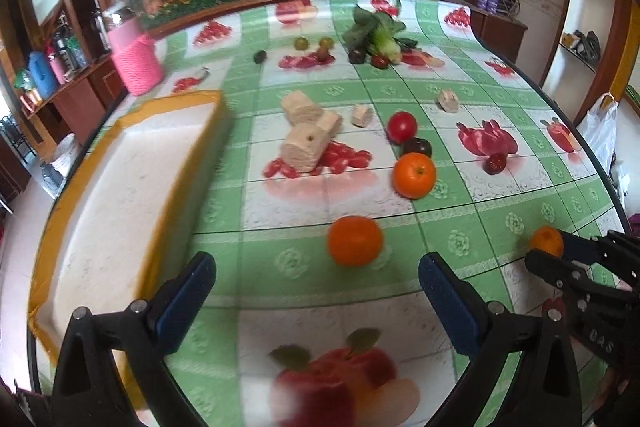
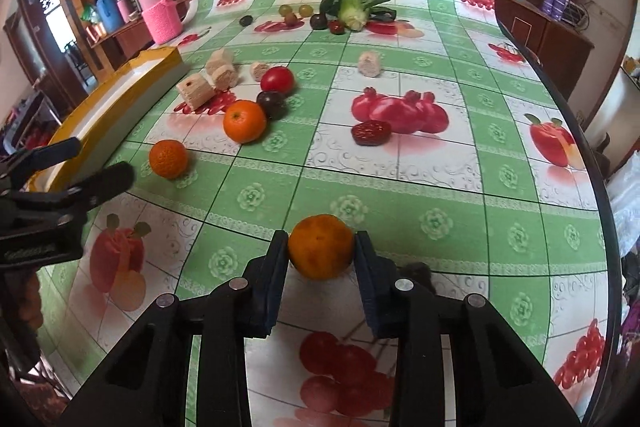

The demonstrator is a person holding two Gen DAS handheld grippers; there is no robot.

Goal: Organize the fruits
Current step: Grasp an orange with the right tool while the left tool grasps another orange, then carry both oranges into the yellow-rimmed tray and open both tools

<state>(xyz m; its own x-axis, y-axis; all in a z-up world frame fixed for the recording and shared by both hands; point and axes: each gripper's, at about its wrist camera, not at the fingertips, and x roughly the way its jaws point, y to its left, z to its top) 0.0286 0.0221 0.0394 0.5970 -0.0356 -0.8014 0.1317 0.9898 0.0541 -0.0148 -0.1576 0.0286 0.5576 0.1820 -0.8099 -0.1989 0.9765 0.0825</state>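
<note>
While the dull orange (image 2: 321, 246) sits on the tablecloth (image 2: 400, 187) at the near edge, we see our right gripper (image 2: 321, 255) clamped on it, both pads pressed to its sides. Our left gripper (image 1: 316, 287) hangs spread wide and empty, with a second orange (image 1: 354, 240) lying just ahead of its fingertips. Farther out rest a third orange (image 1: 414, 175), a red tomato (image 1: 402, 126) and a dark plum (image 1: 417, 147), close together. The yellow-edged white tray (image 1: 120, 187) lies to the left.
</note>
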